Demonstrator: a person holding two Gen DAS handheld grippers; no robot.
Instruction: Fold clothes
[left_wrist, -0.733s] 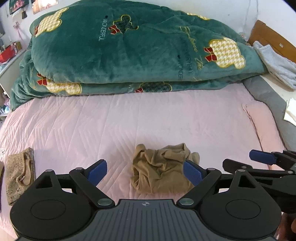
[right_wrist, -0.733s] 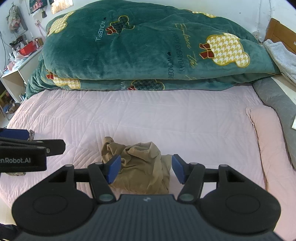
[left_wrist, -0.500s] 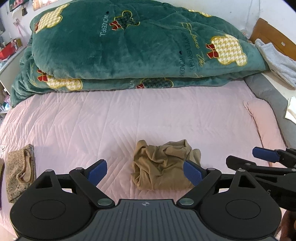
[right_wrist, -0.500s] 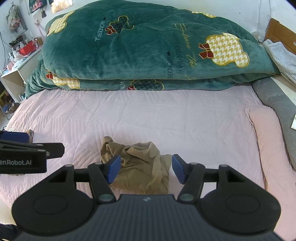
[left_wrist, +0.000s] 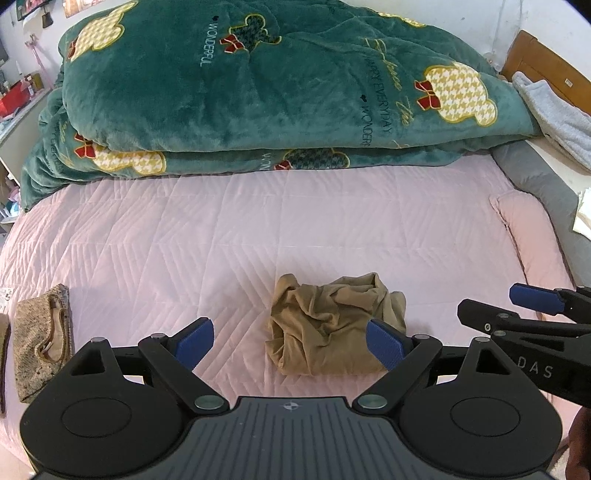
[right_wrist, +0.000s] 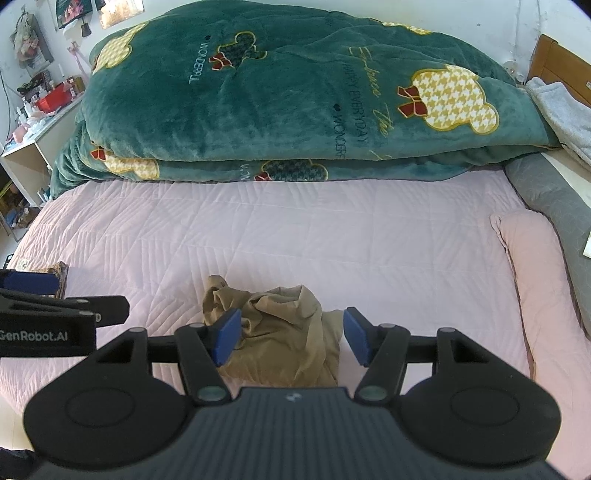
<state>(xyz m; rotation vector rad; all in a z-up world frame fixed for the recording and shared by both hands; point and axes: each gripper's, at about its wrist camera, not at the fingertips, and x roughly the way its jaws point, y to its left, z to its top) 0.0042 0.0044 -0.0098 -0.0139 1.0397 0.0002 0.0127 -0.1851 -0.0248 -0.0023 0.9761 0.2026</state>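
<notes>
Left wrist: left gripper (left_wrist: 291, 345) spread wide, empty; crumpled tan garment (left_wrist: 334, 334) on pink bedspread (left_wrist: 332, 229), partly behind the right pad. Right wrist: right gripper (right_wrist: 291, 341) parted, gripping nothing, straddling the garment.

Both wrist views sit low at the bed's (left_wrist: 332, 221) near edge, facing the green quilt (right_wrist: 295, 92); both share the crumpled tan garment (left_wrist: 332, 332)
</notes>
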